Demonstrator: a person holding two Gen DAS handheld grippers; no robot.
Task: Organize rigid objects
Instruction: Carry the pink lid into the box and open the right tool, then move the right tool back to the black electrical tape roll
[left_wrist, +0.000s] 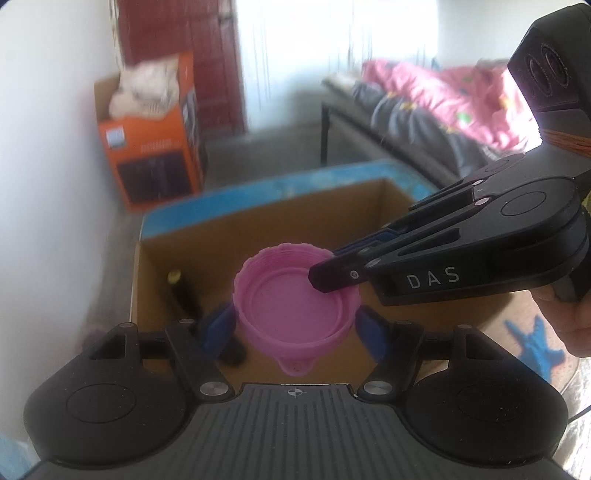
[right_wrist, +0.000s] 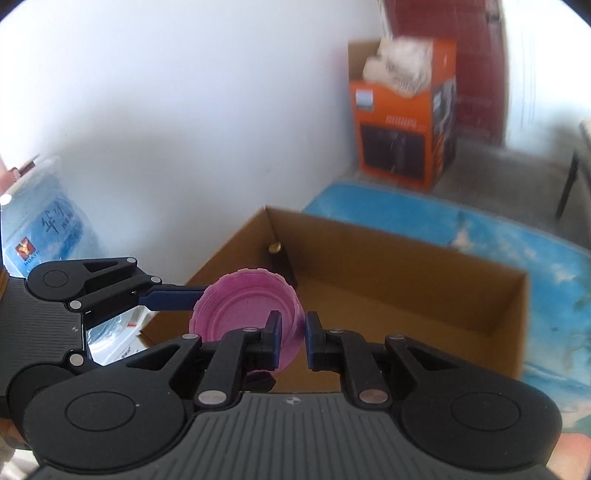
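White walls, grey floor, blue patterned mat under an open cardboard box (right_wrist: 406, 295). Pink ribbed bowl (left_wrist: 295, 299), collapsible-looking with a small tab at its rim, held in the air above the box interior. Left gripper (left_wrist: 295, 325) grasps it across its outer walls, blue pads pressed to either side. Right gripper (right_wrist: 293, 338) pinches the bowl's rim, fingers clenched on the thin wall. Inside the box, near the far corner, a dark bottle with a gold cap (right_wrist: 275, 254). Beyond: orange carton (left_wrist: 147, 155) by a red door; bed with pink bedding (left_wrist: 443, 96) to the side.
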